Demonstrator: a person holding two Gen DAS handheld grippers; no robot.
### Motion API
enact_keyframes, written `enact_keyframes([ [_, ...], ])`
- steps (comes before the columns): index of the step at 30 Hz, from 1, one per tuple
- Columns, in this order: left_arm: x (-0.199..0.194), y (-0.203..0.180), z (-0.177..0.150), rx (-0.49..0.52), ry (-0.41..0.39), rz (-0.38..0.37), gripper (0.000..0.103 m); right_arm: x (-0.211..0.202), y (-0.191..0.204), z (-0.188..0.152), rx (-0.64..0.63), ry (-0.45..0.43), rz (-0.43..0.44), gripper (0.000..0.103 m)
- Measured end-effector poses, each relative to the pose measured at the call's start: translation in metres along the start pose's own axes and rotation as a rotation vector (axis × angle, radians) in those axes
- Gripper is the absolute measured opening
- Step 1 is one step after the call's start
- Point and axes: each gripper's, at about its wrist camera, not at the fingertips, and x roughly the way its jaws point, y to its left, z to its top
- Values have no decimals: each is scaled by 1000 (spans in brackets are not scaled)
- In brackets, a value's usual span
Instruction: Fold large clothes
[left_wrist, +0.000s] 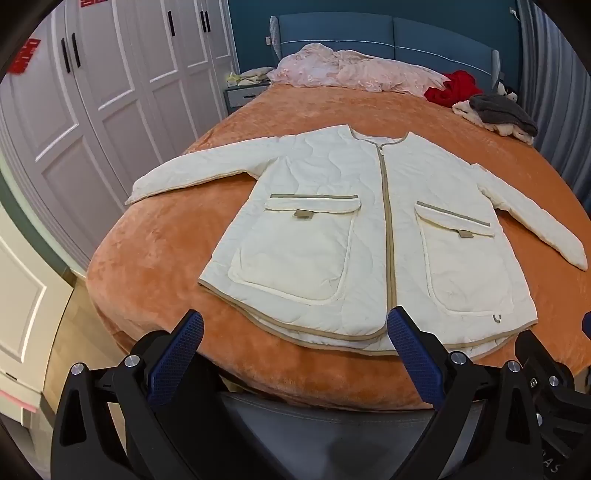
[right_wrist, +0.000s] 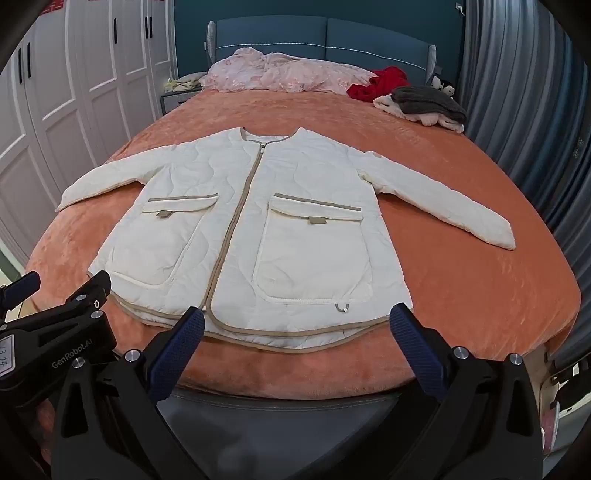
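A cream quilted jacket (left_wrist: 332, 221) with tan trim, a zipped front and two flap pockets lies flat, front up, on the orange bed cover (left_wrist: 166, 258), sleeves spread to both sides. It also shows in the right wrist view (right_wrist: 258, 229). My left gripper (left_wrist: 295, 328) is open and empty, just short of the jacket's hem at its left half. My right gripper (right_wrist: 297, 323) is open and empty, near the hem at its right half. The left gripper (right_wrist: 55, 295) shows at the left edge of the right wrist view.
At the head of the bed lie a pink quilt (left_wrist: 351, 70), a red garment (left_wrist: 454, 86) and a grey and cream pile (left_wrist: 498, 114). White wardrobe doors (left_wrist: 92, 92) stand left, a nightstand (left_wrist: 243, 92) by the headboard, grey curtains (right_wrist: 517, 92) right.
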Motion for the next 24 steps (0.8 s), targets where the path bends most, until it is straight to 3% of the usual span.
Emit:
enact_keyframes([
  [5,0,-3,2,32,-19,29,97,1,-1,1,-1,1,0,98],
  [24,4,-2,8,31,2,14,97,4,-1,6,10,18,-17,98],
])
